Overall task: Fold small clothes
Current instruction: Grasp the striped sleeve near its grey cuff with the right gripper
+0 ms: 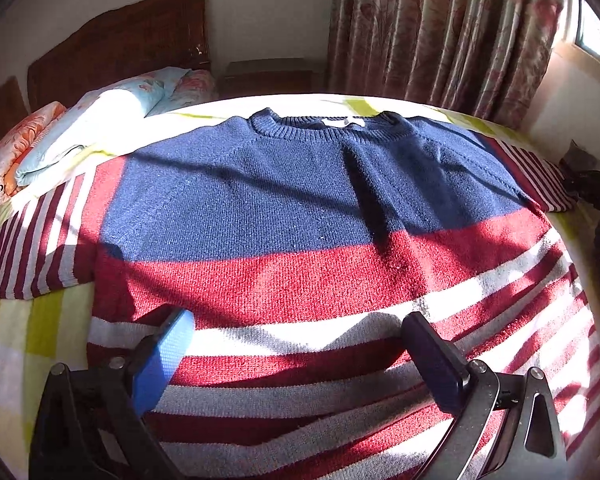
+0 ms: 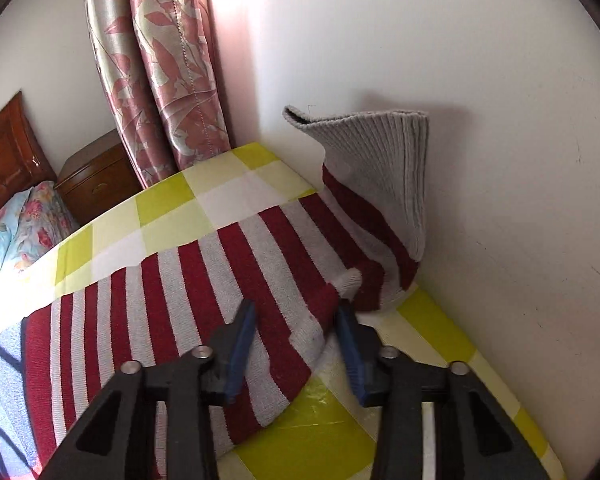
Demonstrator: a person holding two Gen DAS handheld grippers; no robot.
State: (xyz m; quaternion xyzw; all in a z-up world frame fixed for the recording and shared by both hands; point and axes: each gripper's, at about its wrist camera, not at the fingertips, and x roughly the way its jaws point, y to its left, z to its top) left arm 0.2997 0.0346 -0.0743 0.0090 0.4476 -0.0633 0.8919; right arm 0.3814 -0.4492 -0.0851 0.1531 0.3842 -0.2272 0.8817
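Left wrist view: we are cataloguing outward from the sweater, largest item first. Bed [image 1: 20, 332], in yellow-green check, is lying under the sweater and showing on all sides of it. Sweater [image 1: 300, 216] is lying flat and face up on the bed, navy at the chest, red and grey stripes below, collar toward the headboard. Curtain [image 1: 440, 32] is hanging beyond the sweater's collar. Headboard [image 1: 120, 48] is standing beyond the sweater's far left shoulder. Folded quilt [image 1: 100, 120] is resting beside that shoulder. Sleeve [image 2: 360, 220], in the right wrist view, is running from the sweater's side up against the wall [image 2: 500, 120], grey cuff [image 2: 380, 136] propped on it. Left gripper [image 1: 296, 344] is hovering over the sweater's striped lower body, fingers spread wide. Right gripper [image 2: 296, 344] is straddling the sleeve's edge, fingers apart.
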